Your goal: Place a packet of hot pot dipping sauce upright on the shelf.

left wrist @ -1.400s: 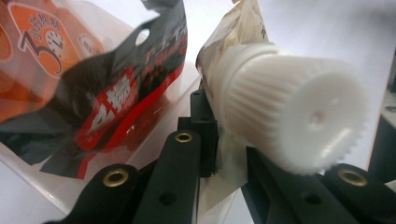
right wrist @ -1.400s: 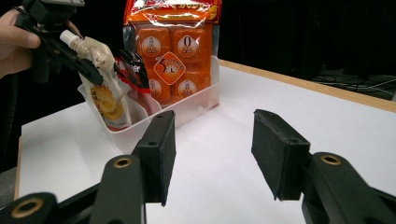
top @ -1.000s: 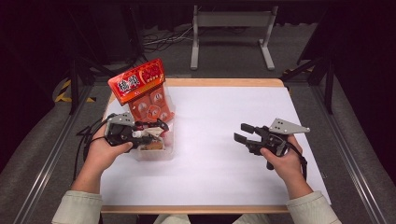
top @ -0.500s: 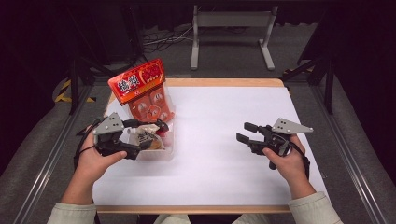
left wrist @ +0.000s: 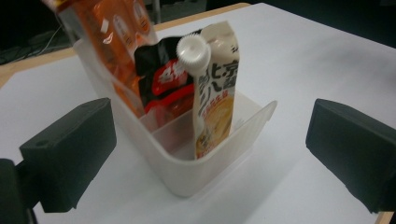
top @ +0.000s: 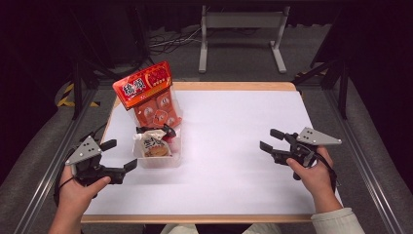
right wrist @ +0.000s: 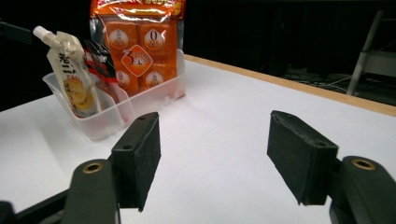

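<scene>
A clear plastic bin (top: 158,163) stands left of the table's middle. It holds a tall orange snack bag (top: 148,95), a black-and-red packet (left wrist: 163,79) and a white spouted pouch (top: 155,146) that stands upright at its near end. My left gripper (top: 122,154) is just left of the bin and apart from it. Its jaws have just been opening and have nothing between them. In the left gripper view the bin (left wrist: 205,175) and the pouch (left wrist: 212,102) lie ahead. My right gripper (top: 268,139) hovers at the table's right side. Its jaws have also just been opening, with nothing between them.
A white sheet (top: 234,122) covers the wooden table, with open room between the bin and the right gripper. Metal rails run along both sides of the table. A grey stand (top: 241,22) is on the floor beyond the far edge.
My left gripper let go at the bin, opened wide and drew back left and toward the person. The pouch stays standing in the bin. My right gripper opened wider and shifted slightly right.
</scene>
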The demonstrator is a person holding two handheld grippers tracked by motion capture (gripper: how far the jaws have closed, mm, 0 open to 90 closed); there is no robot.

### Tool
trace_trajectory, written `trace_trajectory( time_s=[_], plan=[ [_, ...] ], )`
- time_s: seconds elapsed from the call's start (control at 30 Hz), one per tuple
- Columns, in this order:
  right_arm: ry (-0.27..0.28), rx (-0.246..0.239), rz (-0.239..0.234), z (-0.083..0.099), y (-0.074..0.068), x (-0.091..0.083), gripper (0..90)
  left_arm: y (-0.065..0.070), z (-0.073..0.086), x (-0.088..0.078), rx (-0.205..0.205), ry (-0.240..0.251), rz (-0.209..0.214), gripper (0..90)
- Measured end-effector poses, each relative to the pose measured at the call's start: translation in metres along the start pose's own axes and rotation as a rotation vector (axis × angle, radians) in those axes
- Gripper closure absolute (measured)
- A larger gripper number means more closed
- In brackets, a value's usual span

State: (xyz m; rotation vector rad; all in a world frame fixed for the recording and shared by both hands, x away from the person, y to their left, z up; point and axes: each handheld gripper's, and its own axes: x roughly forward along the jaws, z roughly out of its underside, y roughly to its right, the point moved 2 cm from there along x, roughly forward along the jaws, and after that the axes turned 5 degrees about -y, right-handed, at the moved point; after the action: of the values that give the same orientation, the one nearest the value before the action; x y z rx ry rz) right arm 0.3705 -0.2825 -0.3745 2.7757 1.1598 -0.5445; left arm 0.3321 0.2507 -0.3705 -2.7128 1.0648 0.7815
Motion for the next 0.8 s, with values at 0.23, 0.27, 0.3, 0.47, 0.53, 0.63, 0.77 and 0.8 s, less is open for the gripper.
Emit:
trace_trajectory(
  time_s=[0.23,0.27,0.3,0.47,0.53,0.63,0.77,0.8],
  plan=[
    [-0.024,0.018,0.034,0.013,0.006,-0.008,32.5,-0.007,0.022,0.008,-0.057,-0.007,-0.005,2.6],
    [-0.027,0.014,0.038,0.015,0.007,-0.008,32.2,-0.007,0.025,0.010,-0.065,-0.009,0.003,2.4],
    [-0.034,0.015,0.043,0.017,0.008,-0.008,32.0,-0.008,0.028,0.013,-0.070,-0.008,0.007,2.4],
    [-0.058,0.019,0.062,0.029,0.010,-0.009,31.1,-0.009,0.038,0.027,-0.079,-0.011,0.013,2.8],
    [-0.074,0.019,0.071,0.035,0.011,-0.009,30.5,-0.008,0.044,0.035,-0.081,-0.020,0.021,2.8],
    [-0.078,0.033,0.071,0.041,0.012,-0.009,29.6,-0.008,0.049,0.043,-0.091,-0.029,0.004,2.7],
    [-0.090,0.044,0.068,0.051,0.013,-0.009,29.4,-0.009,0.054,0.044,-0.096,-0.026,0.003,2.7],
    [-0.094,0.047,0.069,0.053,0.013,-0.009,29.4,-0.009,0.055,0.043,-0.101,-0.019,0.004,2.7]
  ],
)
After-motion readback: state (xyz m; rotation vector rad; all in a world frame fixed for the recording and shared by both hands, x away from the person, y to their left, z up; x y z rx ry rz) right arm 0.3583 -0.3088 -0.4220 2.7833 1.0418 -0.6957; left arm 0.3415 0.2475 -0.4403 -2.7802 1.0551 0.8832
